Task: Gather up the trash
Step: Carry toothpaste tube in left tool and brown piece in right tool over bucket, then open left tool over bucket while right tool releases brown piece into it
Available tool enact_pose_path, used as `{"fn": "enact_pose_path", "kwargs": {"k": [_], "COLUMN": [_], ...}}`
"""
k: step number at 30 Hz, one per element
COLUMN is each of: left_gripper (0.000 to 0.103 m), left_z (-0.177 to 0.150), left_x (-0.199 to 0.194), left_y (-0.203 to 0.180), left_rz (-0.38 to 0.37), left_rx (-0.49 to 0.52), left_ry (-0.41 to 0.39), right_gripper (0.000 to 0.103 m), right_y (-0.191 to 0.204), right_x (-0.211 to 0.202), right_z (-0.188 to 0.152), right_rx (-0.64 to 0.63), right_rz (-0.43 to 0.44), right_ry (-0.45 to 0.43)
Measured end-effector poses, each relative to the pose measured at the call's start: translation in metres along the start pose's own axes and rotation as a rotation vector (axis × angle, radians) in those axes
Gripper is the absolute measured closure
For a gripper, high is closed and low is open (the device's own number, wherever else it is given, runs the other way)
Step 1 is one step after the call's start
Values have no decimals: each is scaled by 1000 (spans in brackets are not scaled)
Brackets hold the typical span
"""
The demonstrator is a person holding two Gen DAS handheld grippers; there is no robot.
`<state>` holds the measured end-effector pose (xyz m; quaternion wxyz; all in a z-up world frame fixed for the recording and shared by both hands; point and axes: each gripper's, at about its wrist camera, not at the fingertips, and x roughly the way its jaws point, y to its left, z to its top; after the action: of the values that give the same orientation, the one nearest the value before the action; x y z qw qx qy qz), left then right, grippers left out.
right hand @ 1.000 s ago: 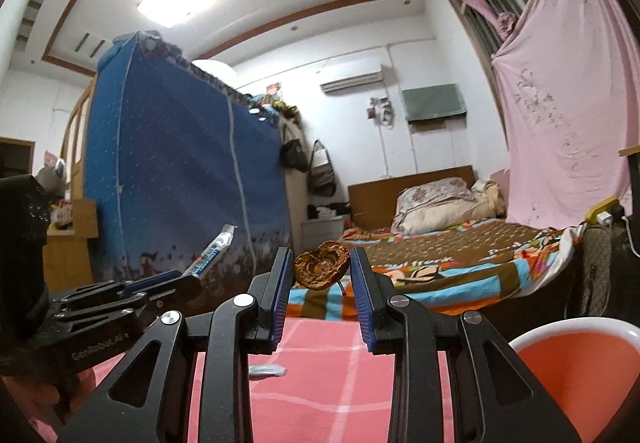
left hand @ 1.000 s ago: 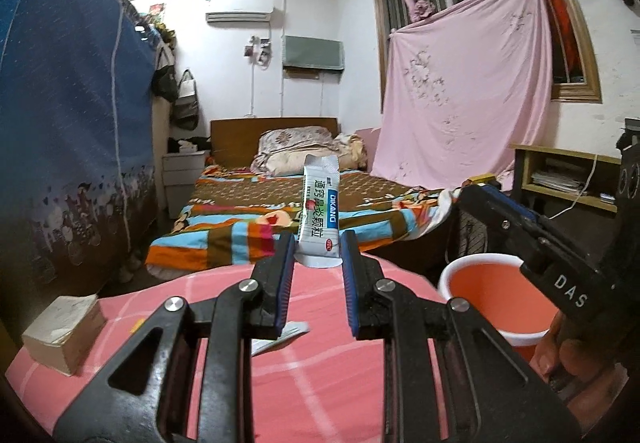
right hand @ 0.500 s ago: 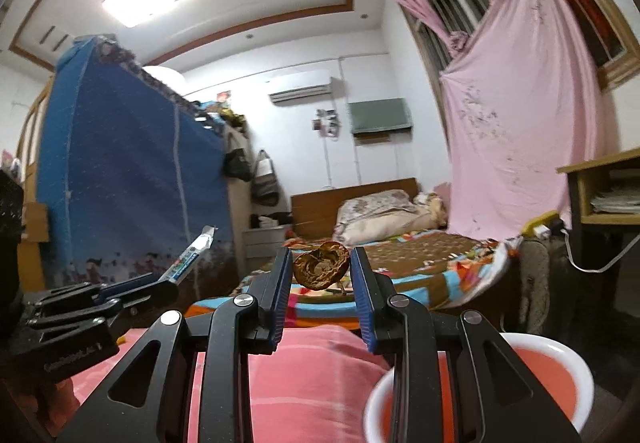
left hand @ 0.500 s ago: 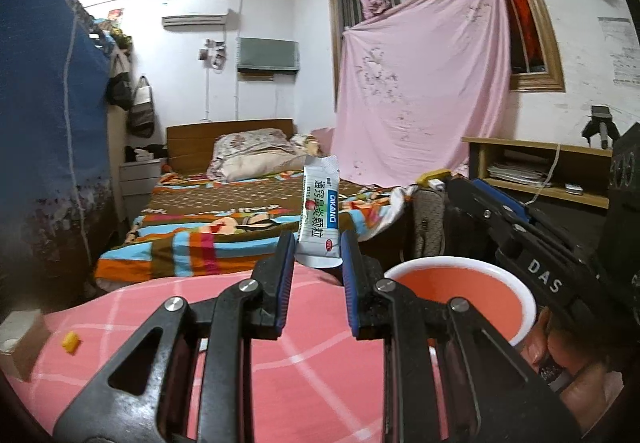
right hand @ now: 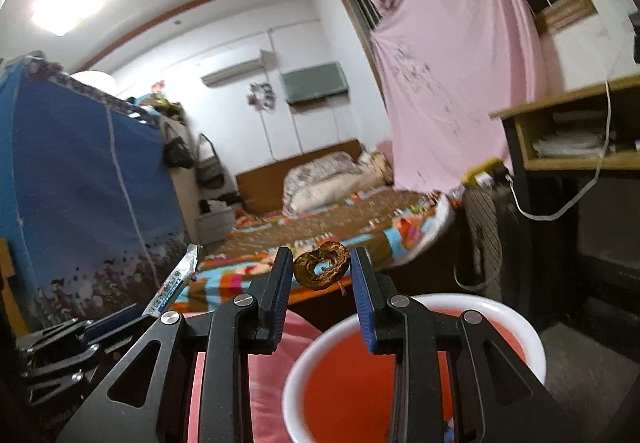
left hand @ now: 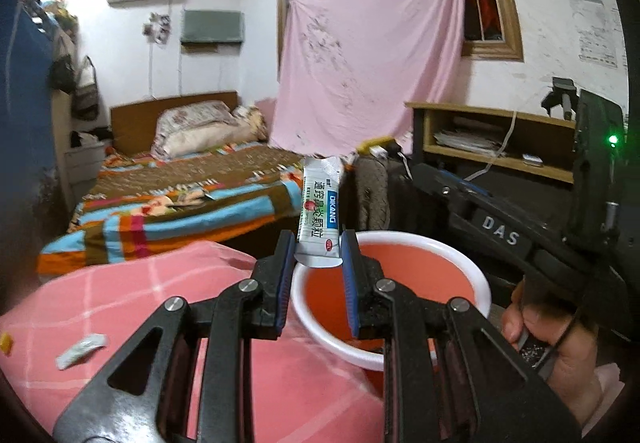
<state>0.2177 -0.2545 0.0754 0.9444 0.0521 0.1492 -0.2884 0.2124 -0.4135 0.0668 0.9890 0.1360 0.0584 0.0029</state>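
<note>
My left gripper (left hand: 316,255) is shut on a white and green medicine sachet (left hand: 320,219), held upright above the near rim of a white bin with an orange liner (left hand: 460,271). My right gripper (right hand: 322,269) is shut on a brown dried fruit ring (right hand: 322,270), held above the far left rim of the same bin (right hand: 520,327). The right gripper's body (left hand: 500,231) shows at the right in the left wrist view. The left gripper and its sachet (right hand: 176,279) show at the lower left in the right wrist view.
A pink checked tablecloth (left hand: 160,307) covers the table beside the bin. On it lie another small sachet (left hand: 82,351) and a yellow scrap (left hand: 5,343). A bed (left hand: 180,195), a wooden shelf (left hand: 500,139) and a blue wardrobe (right hand: 72,195) stand beyond.
Both grippers have swung to the right and tilted down, each still holding its item. The bin now lies right under their tips.
</note>
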Motion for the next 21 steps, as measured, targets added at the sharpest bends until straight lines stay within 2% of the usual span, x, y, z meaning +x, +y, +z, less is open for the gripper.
{"fn": "enact_pose_path", "kwargs": {"k": [5, 10, 21], "left_gripper": [99, 99, 99], "left_z": [-2, -5, -10], "left_x": [23, 42, 61], "left_y": [-12, -20, -23], "left_rz": [-46, -84, -117], "left_rx": [-18, -42, -103], "left_ry": [78, 153, 246], "right_gripper": [75, 75, 75], "right_y": [-13, -22, -38], "right_x": [6, 6, 11], "right_z": [-3, -6, -6], "right_rx": [27, 40, 74], "right_rz": [-34, -48, -76], "right_ry": [63, 86, 137]}}
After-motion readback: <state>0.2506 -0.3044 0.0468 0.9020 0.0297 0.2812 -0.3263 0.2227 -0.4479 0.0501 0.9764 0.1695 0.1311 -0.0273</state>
